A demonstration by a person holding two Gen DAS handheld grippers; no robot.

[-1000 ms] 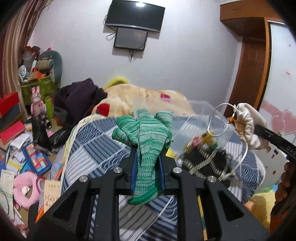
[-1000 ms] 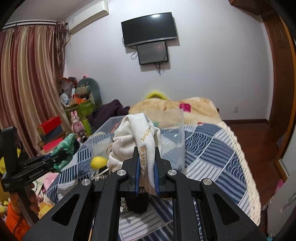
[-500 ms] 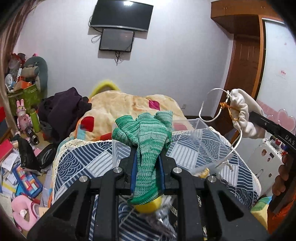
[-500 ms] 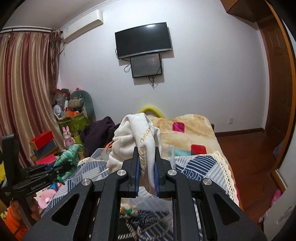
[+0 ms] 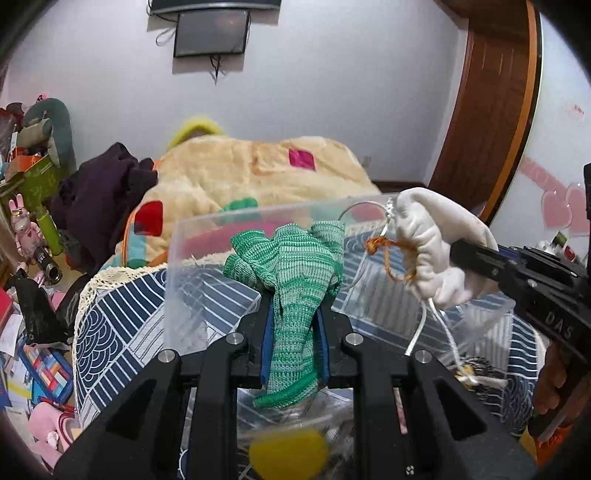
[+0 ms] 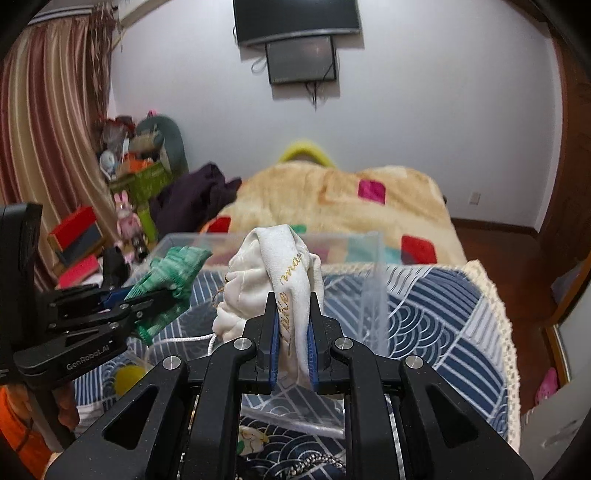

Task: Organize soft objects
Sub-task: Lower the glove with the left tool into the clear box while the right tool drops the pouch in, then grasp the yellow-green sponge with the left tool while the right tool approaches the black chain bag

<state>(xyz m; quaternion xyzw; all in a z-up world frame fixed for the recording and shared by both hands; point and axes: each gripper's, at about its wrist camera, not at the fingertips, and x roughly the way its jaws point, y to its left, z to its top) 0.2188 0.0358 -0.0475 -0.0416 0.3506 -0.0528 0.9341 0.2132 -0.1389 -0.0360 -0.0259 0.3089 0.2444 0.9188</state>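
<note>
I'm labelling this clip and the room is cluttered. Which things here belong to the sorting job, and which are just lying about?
In the job:
- green knit glove, clamped in the left gripper
- white drawstring pouch, clamped in the right gripper
- clear plastic bin below both

Lying about:
- dark clothes
- beige blanket
- wall TV
- pink bunny toy

Greens, creams and navy waves

The knit glove (image 5: 295,280) is mottled green and white; the pouch (image 6: 284,280) is cream with gold lettering and an orange cord (image 5: 388,254); the bedspread (image 6: 424,310) carries navy-and-white wave patterns; a yellow ball (image 5: 288,456) shows below.
</note>
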